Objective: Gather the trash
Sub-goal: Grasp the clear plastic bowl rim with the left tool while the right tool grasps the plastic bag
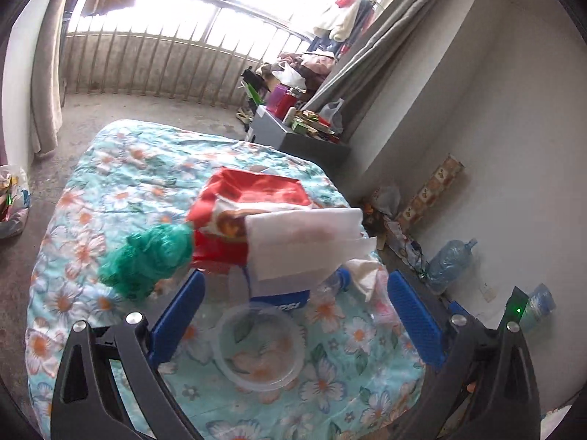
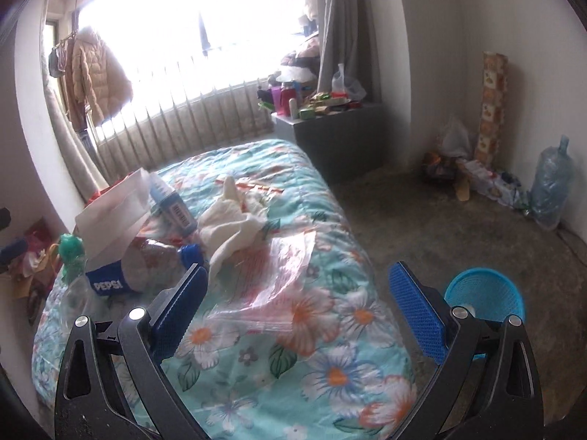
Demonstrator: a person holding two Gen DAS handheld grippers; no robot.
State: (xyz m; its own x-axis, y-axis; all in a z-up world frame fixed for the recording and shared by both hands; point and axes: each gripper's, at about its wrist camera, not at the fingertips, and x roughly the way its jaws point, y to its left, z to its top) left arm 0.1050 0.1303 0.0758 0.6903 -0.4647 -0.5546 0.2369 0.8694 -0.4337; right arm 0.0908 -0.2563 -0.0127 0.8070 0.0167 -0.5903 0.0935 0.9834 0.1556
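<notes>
Trash lies on a floral blue bedspread (image 1: 110, 183). In the left wrist view my open left gripper (image 1: 293, 293) hovers over a clear plastic bowl (image 1: 260, 348), with a Pepsi bottle (image 1: 286, 302), a white paper sheet (image 1: 304, 245), a red bag (image 1: 242, 201) and a green plastic wad (image 1: 146, 260) just beyond. In the right wrist view my open right gripper (image 2: 297, 286) is above a clear plastic bag (image 2: 279, 278). A crumpled white cloth (image 2: 231, 223), the Pepsi bottle (image 2: 146, 267) and a small blue bottle (image 2: 172, 205) lie left of it. A blue basket (image 2: 484, 293) stands on the floor.
A grey cabinet (image 2: 330, 139) loaded with clutter stands past the bed's far corner. A large water jug (image 2: 550, 183), a tall patterned box (image 2: 493, 106) and bags sit along the right wall. Bare concrete floor (image 2: 422, 227) lies right of the bed.
</notes>
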